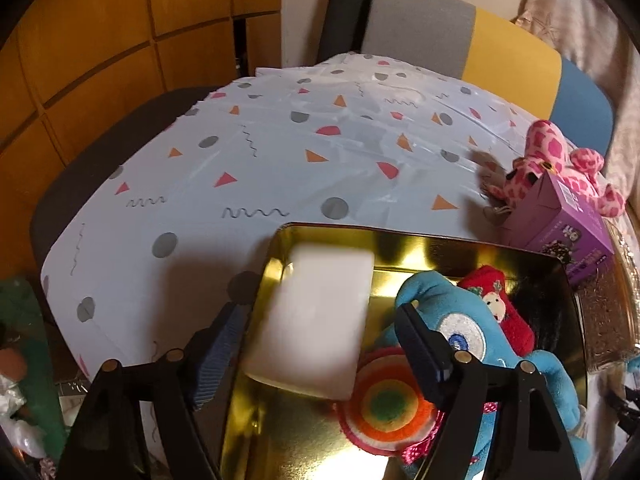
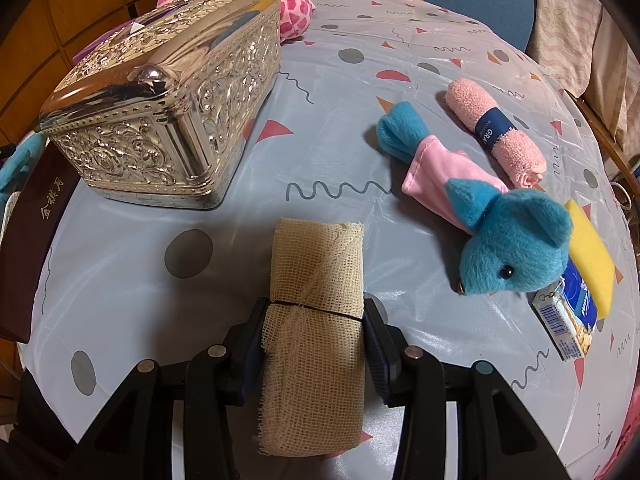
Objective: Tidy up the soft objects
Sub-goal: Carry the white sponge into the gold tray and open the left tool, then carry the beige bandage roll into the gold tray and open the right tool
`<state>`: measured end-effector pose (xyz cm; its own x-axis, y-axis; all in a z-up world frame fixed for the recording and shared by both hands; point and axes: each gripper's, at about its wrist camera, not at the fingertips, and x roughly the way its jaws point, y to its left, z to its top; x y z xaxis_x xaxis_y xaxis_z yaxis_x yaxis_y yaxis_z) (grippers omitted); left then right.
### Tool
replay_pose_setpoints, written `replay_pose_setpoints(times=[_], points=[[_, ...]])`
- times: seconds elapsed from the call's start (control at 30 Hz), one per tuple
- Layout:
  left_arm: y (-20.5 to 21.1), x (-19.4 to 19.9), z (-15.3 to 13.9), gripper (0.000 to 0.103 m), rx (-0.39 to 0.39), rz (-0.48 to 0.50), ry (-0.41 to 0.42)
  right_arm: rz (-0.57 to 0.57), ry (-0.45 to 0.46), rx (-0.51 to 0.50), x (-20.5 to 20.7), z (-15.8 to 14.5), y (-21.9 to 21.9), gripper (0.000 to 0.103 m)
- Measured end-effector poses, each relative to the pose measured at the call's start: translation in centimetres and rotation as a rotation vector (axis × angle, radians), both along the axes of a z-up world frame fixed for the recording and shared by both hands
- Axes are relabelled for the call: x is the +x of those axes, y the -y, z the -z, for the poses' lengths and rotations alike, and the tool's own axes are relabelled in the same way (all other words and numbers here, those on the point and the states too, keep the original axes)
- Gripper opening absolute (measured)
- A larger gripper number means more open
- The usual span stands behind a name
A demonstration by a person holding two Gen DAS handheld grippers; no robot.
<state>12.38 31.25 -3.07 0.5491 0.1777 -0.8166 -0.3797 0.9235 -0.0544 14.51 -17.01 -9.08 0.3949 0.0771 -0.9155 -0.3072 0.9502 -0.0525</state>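
Warm, dim indoor light; fisheye bending darkens the corners. The white rectangular foam block (image 1: 316, 320) is motion-blurred. Glare streaks the shiny gold metal tin (image 1: 304, 432).

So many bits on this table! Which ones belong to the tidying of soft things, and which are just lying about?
Part of the job:
- white foam block
- gold metal tray
- beige gauze roll
- blue plush mouse
- rolled pink towel
- yellow sponge

Just lying about:
- ornate silver box
- purple carton
- small blue carton
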Motion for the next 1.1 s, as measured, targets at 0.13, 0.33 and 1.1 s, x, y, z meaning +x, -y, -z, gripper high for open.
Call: replay_pose_setpoints(times=[0.13, 0.33, 1.1], points=[[-0.2, -1.4, -1.5, 0.079, -0.005, -0.041, 0.063, 0.0, 0.001, -0.003, 0.1, 0.0, 0.1, 0.044], [1.5, -4.4, -3.7, 0.078, 0.064, -0.055, 0.14, -0.004, 0.005, -0.01, 0.1, -0.1, 0.1, 0.044], [12.3, -10.6, -3.9, 0.079, -0.011, 0.1, 0.191, 0.009, 0.025, -0.036, -0.6, -0.2, -0.1, 0.044]])
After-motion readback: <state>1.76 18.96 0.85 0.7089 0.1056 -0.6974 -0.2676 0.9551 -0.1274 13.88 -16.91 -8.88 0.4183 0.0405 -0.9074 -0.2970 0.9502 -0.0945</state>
